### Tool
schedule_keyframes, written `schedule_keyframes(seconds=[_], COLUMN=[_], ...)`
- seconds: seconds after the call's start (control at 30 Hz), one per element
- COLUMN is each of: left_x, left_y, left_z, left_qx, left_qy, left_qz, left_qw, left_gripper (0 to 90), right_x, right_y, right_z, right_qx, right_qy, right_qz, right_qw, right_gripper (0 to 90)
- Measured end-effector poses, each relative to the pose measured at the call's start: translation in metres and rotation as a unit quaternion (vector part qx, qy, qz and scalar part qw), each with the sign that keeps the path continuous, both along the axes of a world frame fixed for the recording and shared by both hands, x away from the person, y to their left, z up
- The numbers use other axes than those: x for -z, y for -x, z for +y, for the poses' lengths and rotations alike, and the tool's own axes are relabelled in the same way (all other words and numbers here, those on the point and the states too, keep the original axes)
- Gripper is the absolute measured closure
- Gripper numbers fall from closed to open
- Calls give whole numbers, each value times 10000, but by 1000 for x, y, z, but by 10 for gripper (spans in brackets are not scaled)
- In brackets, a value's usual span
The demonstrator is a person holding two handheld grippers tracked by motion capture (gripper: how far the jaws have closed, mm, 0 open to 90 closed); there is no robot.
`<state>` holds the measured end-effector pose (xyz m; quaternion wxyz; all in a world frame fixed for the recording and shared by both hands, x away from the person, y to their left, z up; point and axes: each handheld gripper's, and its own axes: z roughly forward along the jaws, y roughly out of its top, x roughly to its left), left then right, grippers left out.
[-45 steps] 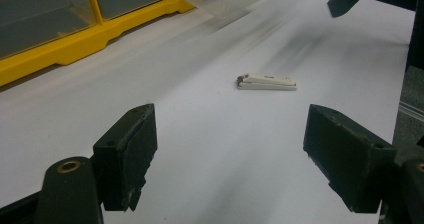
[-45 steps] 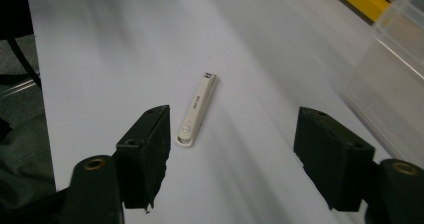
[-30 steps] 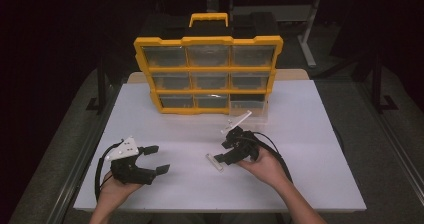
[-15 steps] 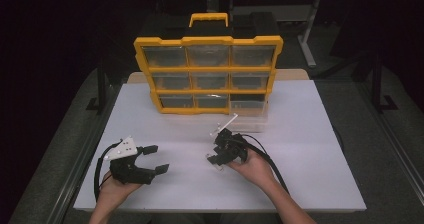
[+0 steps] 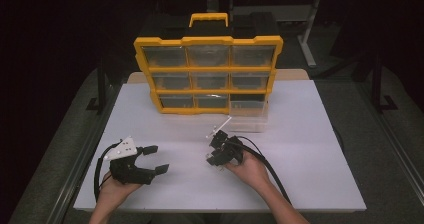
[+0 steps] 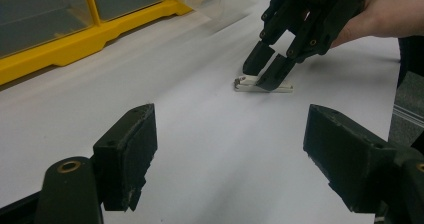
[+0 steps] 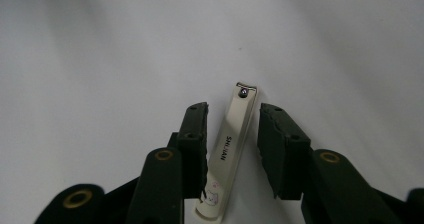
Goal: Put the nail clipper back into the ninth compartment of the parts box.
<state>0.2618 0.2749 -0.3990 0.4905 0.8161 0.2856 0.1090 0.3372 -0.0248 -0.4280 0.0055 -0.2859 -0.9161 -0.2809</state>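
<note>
So the right gripper [image 7: 232,149] is down over a nail clipper [image 7: 230,156] lying flat on the white table [image 5: 310,149], a bit in front of the yellow organizer [image 5: 207,74] and its pulled-out clear drawer [image 5: 248,115]. The jaws have just been closing with the clipper between them, but in the right gripper view there's a sliver of gap on both sides, so nothing is pinched yet.

The clipper's long axis runs almost straight away from the gripper, tilted slightly right, rivet end pointing away and the little sticker end nearest the hand. If it were me, I'd keep the jaws square across the narrow sides, go low to the table, and squeeze near the middle so it doesn't pivot or skate off.

The left gripper [image 5: 156,159] rests wide open, holding nothing, well to the side.
</note>
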Motion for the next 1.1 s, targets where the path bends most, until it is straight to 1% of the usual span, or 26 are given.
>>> schedule_keyframes(seconds=[0.1,0.23,0.3,0.33,0.43,0.47,0.5,0.53,0.7,0.77,0.83,0.9,1.03,1.1], left_x=[0,0,-1,0,0,0,1,1,0,0,0,1,1,1], left_y=[0,0,0,0,0,0,0,0,0,0,0,0,-1,-1], left_z=[0,0,0,-1,-1,-1,-1,-1,0,0,1,1,1,1], left_qx=[-6,5,14,2,5,6,13,12,9,6,-5,-7,-8,-9], left_qy=[12,22,19,54,36,31,11,11,0,11,19,19,2,-1], left_qz=[2,7,-12,-16,-5,2,2,-6,-24,-25,-8,-14,-11,-12], left_qw=[10000,10000,10000,10000,10000,10000,10000,10000,10000,10000,10000,10000,10000,10000], left_gripper=[214,214,214,215,214,214,213,213,213,213,213,213,213,213], right_x=[1,2,2,2,3,3,3,3,3,3,4,4,4,3], right_y=[0,2,3,3,3,2,1,1,1,-1,-2,-3,-4,-4], right_z=[2,4,5,5,5,5,3,3,3,1,0,-1,-2,-4], right_qx=[10,58,99,116,121,132,195,195,105,65,48,-71,-146,-181], right_qy=[38,160,172,183,198,190,136,136,140,81,48,-34,-42,-95], right_qz=[16,-89,-108,-98,-126,-109,-4,-4,-94,-29,-21,16,39,63], right_qw=[10000,9998,9997,9997,9997,9997,9997,9997,9998,9999,10000,10000,9999,9998], right_gripper=[669,702,710,716,734,740,744,744,755,759,759,760,760,760])
